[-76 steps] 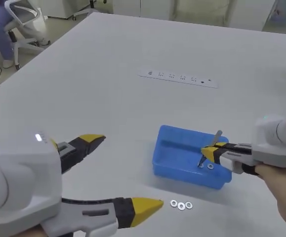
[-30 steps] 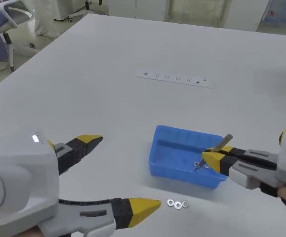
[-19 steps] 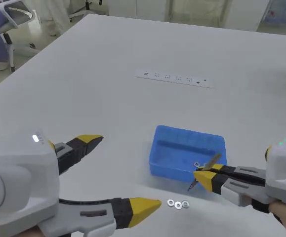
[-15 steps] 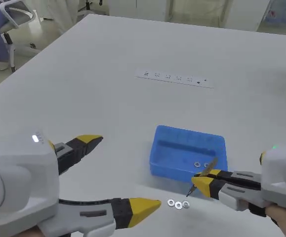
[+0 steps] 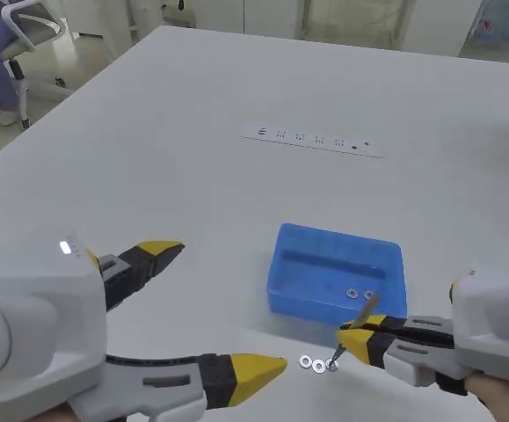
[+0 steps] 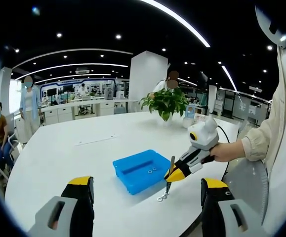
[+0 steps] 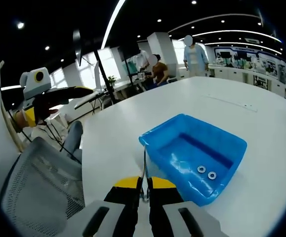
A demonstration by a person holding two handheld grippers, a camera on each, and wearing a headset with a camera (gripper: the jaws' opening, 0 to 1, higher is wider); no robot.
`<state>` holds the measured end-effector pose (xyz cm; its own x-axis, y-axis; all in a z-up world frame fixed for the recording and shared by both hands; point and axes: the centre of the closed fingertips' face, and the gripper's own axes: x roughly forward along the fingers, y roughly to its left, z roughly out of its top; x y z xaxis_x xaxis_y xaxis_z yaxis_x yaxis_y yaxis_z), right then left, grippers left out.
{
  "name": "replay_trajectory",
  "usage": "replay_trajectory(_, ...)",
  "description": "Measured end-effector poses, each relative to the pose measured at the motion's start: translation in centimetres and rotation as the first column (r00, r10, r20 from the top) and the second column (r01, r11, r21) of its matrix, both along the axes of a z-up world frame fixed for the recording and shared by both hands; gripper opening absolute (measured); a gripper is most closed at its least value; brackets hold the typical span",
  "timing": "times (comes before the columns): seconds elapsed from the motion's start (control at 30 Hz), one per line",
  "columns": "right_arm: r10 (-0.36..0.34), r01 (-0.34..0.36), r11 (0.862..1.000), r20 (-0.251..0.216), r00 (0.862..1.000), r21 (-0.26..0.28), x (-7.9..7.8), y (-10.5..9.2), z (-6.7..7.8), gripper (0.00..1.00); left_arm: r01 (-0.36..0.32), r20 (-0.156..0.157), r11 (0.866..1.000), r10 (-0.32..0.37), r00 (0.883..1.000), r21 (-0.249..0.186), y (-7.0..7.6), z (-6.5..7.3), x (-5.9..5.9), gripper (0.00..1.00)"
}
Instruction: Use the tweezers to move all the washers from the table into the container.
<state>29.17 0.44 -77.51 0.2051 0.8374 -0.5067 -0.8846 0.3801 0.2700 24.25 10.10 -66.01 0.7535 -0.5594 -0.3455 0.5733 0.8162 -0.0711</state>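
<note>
Blue container (image 5: 305,306) holds two washers (image 5: 359,294); three loose washers (image 5: 318,365) lie by tweezers (image 5: 367,305) pinched in the right gripper (image 5: 352,337) (left gripper (image 5: 223,308) gapes).

Container (image 5: 324,308) glossy plastic; washers (image 5: 317,364) shiny metal; table (image 5: 192,176) matt surf.

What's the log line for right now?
right tongs: shut on tweezers | tip by table washers | container: two washers inside | left tongs: open
</note>
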Motion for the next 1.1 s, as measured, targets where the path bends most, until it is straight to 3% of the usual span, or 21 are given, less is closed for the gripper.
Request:
replay_trajectory(0.67, 0.082, -0.080, 0.996, 0.052, 0.995, -0.039, -1.4, 0.2, 0.0, 0.03, 0.010, 0.000, 1.000, -0.010, 1.000, 0.003, -0.3, 0.0, 0.0, 0.91)
replay_trajectory(0.93, 0.186, -0.172, 0.980, 0.152, 0.971, -0.102, -2.5, 0.8, 0.0, 0.03, 0.010, 0.000, 1.000, -0.010, 1.000, 0.001, -0.3, -0.1, 0.0, 0.91)
replay_trajectory(1.1, 0.214, -0.193, 0.973, 0.185, 0.959, -0.122, -2.8, 0.8, 0.0, 0.03, 0.014, 0.000, 1.000, -0.014, 1.000, 0.003, -0.4, -0.1, 0.0, 0.91)
